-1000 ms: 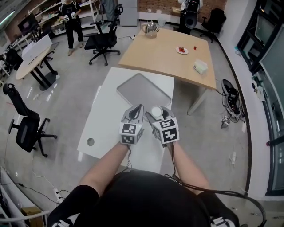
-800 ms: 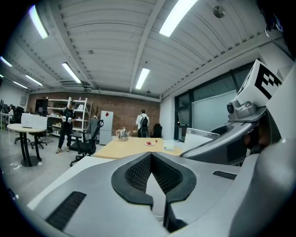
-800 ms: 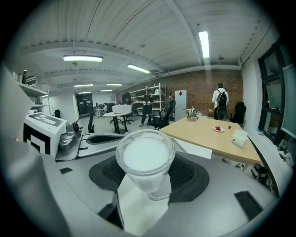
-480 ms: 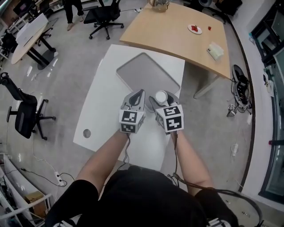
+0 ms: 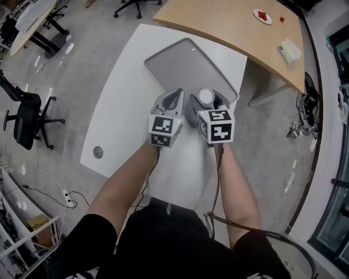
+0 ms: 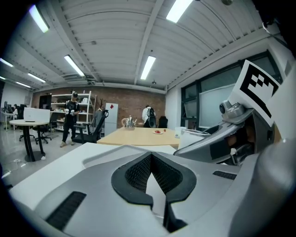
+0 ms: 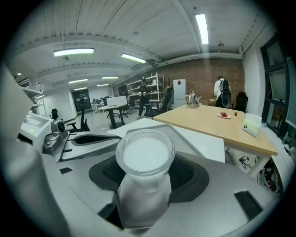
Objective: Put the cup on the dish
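Observation:
A white cup [image 5: 206, 96] [image 7: 145, 157] stands upright between the jaws of my right gripper [image 5: 207, 100] [image 7: 145, 178], which is shut on its body. The dish is a flat grey tray [image 5: 180, 65] [image 6: 95, 159] lying on the white table [image 5: 125, 114]. The cup hangs over the tray's near right corner. My left gripper [image 5: 173, 93] [image 6: 150, 156] is beside the right one, over the tray's near edge. Its jaws are shut with nothing between them.
A wooden table [image 5: 234, 24] stands beyond the white one, carrying a small plate of red pieces [image 5: 262, 16] and a tissue box [image 5: 289, 50]. A black office chair [image 5: 24, 122] is on the floor at left. The white table has a round hole [image 5: 98, 152].
Both grippers have moved forward together from the table's near part up to the tray's near edge, the cup still held in the right one. The camera has tilted further down.

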`<action>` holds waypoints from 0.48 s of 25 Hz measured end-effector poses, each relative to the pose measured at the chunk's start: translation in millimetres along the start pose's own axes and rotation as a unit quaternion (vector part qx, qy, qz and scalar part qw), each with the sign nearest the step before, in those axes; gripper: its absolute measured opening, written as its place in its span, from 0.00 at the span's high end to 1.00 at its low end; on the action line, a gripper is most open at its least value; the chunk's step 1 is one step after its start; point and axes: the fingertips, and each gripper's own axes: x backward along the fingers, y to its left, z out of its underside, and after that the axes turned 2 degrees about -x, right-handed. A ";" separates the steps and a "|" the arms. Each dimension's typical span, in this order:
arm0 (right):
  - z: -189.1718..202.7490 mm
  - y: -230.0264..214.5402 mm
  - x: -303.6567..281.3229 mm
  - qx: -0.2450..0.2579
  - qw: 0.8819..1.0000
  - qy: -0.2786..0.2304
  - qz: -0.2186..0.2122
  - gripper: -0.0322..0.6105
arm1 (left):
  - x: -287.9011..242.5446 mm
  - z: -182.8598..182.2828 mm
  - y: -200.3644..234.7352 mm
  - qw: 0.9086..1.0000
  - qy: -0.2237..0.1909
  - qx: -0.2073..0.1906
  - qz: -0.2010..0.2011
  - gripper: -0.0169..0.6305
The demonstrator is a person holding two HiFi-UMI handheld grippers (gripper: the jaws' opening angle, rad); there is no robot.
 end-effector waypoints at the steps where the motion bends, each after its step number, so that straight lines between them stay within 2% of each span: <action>1: 2.1 -1.5 -7.8 -0.001 1.000 0.000 0.001 0.58 | -3.5 5.7 2.1 1.000 0.000 0.000 -0.001 0.96; 12: 32.0 -8.2 -64.6 0.013 0.999 0.036 0.007 0.58 | -32.9 38.5 9.6 1.000 -0.004 -0.012 -0.006 0.96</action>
